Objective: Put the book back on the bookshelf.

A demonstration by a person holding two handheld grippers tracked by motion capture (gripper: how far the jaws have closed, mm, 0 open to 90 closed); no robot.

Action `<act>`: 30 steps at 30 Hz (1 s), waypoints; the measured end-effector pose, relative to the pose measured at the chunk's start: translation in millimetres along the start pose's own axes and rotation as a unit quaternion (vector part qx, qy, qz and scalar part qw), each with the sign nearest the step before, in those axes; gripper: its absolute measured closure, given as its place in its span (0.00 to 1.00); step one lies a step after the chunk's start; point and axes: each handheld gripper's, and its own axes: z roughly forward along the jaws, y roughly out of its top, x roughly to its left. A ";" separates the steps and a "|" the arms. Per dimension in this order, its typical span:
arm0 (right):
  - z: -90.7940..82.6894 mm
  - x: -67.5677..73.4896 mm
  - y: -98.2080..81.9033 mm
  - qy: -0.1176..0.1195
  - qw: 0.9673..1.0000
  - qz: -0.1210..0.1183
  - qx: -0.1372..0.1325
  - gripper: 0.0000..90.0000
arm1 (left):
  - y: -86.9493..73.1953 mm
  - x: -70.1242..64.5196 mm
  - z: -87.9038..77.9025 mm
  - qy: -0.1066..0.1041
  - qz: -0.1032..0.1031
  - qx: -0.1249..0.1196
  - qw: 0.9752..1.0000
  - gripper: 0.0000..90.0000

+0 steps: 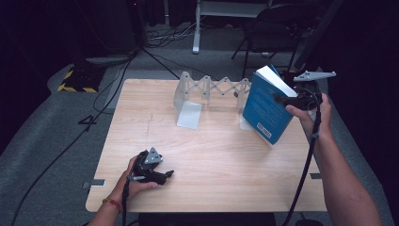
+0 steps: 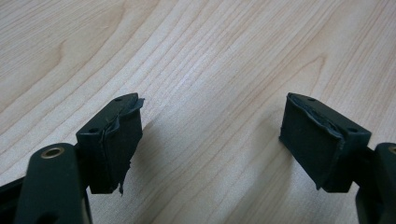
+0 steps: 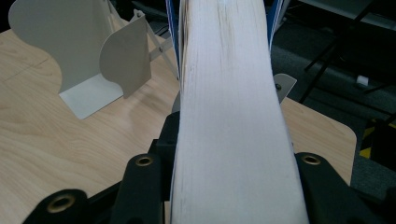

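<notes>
One table (image 1: 211, 155), rack (image 1: 211, 92) at upper centre, unfilled. Book (image 1: 266, 106) held tilted at upper right, clamped by right gripper (image 1: 282, 100); shelving judged pending. Left gripper (image 1: 164, 175) rested lower left, jaws apart, nothing held.

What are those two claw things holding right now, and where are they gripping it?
The right gripper clamps a blue book across its page edge, covers between the jaws. The left gripper is open and holds nothing, above the table.
</notes>
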 end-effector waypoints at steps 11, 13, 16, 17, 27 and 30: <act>20.3 1.5 24.2 -0.034 0.999 0.017 -0.003 0.68 | 0.2 -0.3 0.5 -0.002 -0.003 -0.001 1.000 0.23; 25.0 1.7 27.1 -0.040 0.999 0.025 -0.003 0.68 | 0.2 -0.3 0.5 -0.002 -0.003 -0.001 1.000 0.23; 32.5 0.6 29.6 -0.047 0.998 0.037 -0.002 0.68 | 0.4 -0.1 0.5 -0.003 -0.002 -0.001 1.000 0.23; 35.5 0.8 30.0 -0.050 0.998 0.040 0.000 0.68 | 0.4 0.1 0.6 -0.003 -0.001 0.000 1.000 0.23; 49.5 -0.9 26.8 -0.087 0.994 0.061 0.011 0.68 | 0.9 0.6 0.6 -0.003 0.003 0.001 1.000 0.23; 51.2 -4.0 24.3 -0.093 0.993 0.072 0.009 0.68 | 0.9 0.6 0.6 -0.003 0.003 0.001 1.000 0.23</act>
